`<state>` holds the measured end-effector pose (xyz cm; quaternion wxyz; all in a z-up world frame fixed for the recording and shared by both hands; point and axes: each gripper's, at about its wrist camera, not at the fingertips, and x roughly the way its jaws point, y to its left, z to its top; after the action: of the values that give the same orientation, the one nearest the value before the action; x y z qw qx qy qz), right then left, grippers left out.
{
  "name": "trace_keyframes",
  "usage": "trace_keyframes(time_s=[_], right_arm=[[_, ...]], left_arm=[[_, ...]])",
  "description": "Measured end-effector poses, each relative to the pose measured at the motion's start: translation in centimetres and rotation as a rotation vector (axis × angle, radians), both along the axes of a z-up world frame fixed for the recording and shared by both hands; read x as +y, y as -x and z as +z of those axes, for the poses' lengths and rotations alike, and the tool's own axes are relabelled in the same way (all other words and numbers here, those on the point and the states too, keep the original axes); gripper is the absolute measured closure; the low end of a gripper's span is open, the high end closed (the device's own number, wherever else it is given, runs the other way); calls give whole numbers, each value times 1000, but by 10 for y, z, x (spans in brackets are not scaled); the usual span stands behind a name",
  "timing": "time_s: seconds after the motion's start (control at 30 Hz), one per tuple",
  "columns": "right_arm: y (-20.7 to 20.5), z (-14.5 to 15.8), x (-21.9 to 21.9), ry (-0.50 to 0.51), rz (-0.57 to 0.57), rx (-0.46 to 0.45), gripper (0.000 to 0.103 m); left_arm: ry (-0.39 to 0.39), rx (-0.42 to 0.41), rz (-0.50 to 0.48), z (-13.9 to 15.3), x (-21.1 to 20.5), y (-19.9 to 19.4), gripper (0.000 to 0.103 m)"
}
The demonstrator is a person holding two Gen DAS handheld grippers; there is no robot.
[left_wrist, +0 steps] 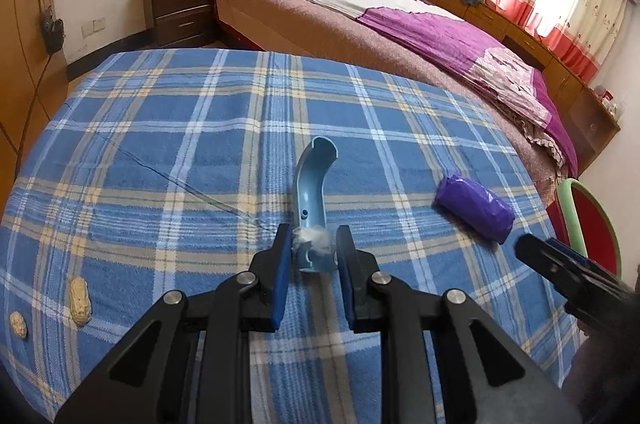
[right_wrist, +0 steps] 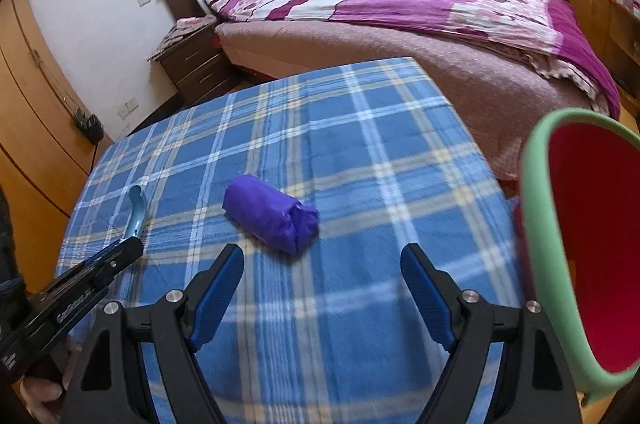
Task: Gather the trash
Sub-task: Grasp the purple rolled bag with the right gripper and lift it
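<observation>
both grippers are mine. left gripper point(left_wrist: 313, 256) pinches the blue curved piece point(left_wrist: 311, 192) with fluff on the plaid table point(left_wrist: 160, 128). right gripper point(right_wrist: 322, 276) is spread wide and empty. the purple roll point(right_wrist: 272, 214) lies just ahead of it, a bit left, long side slanting across, so right is nearer.

Left black plastic two-finger gripper point(left_wrist: 314, 256): blue rubber pads, silver pivot screws, angular linkage arms. Right black plastic two-finger gripper point(right_wrist: 322, 264): same build. White lettering on left body side.
</observation>
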<state>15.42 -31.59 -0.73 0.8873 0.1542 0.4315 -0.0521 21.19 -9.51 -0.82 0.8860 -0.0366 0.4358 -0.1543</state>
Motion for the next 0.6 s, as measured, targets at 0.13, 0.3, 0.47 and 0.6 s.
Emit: trace_keyframes(time_s=[0.13, 0.3, 0.47, 0.6], right_arm=[[-17, -4, 10, 35, 36, -5, 28], [-34, -8, 18, 77, 79, -8, 45], [-35, -12, 26, 106, 121, -5, 76], [-26, -11, 22, 55, 120, -5, 83]], left_arm=[[8, -1, -2, 0, 1, -1, 81], [13, -2, -7, 0, 0, 0, 81], [18, -4, -12, 0, -1, 2, 81], [20, -8, -17, 3, -3, 4, 81]])
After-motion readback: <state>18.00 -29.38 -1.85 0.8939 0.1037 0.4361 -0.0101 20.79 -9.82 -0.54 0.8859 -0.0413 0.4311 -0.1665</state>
